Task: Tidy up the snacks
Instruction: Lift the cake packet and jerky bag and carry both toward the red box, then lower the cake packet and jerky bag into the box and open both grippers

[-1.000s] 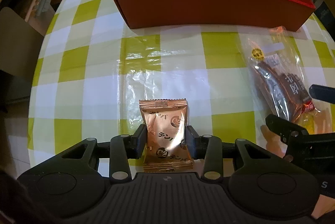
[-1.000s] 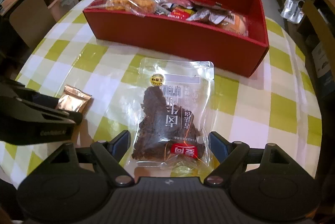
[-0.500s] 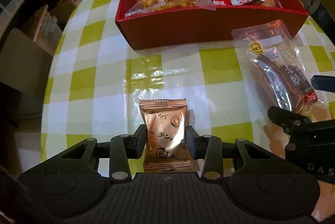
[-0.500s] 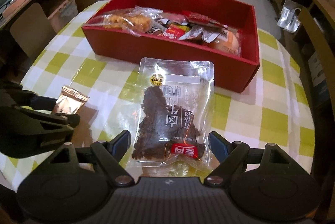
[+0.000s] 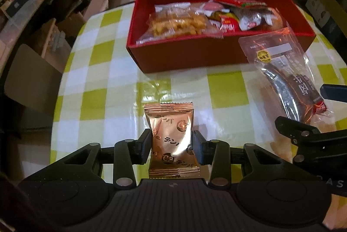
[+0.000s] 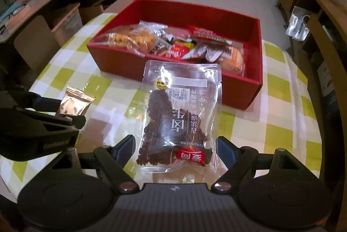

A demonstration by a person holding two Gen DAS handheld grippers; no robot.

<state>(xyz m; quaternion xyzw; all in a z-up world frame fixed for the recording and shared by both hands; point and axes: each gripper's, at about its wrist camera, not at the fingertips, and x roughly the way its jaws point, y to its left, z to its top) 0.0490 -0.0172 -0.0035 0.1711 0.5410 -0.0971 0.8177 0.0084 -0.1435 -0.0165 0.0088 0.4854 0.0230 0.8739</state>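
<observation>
My left gripper (image 5: 171,145) is shut on a copper foil snack packet (image 5: 171,134), which stands upright between the pads above the checked tablecloth (image 5: 97,101). My right gripper (image 6: 176,147) is shut on a clear pouch of dark dried meat (image 6: 180,110), its jaws set wide against the pouch's sides. Both packets hang clear of the table. The red box (image 5: 184,58) lies just beyond them. In the right wrist view, the left gripper (image 6: 63,111) and the copper packet (image 6: 76,101) are at the left. In the left wrist view, the pouch (image 5: 282,67) is at the right.
Inside the red box (image 6: 121,62) lie a bag of golden fried snacks (image 5: 177,23) and several red and silver wrappers (image 5: 238,15); its far half is bare. A chair back (image 5: 32,80) stands off the table's left edge. Cluttered shelves run behind.
Both grippers have risen with their packets still held. The table has dropped away, and more of the box's inside shows.
</observation>
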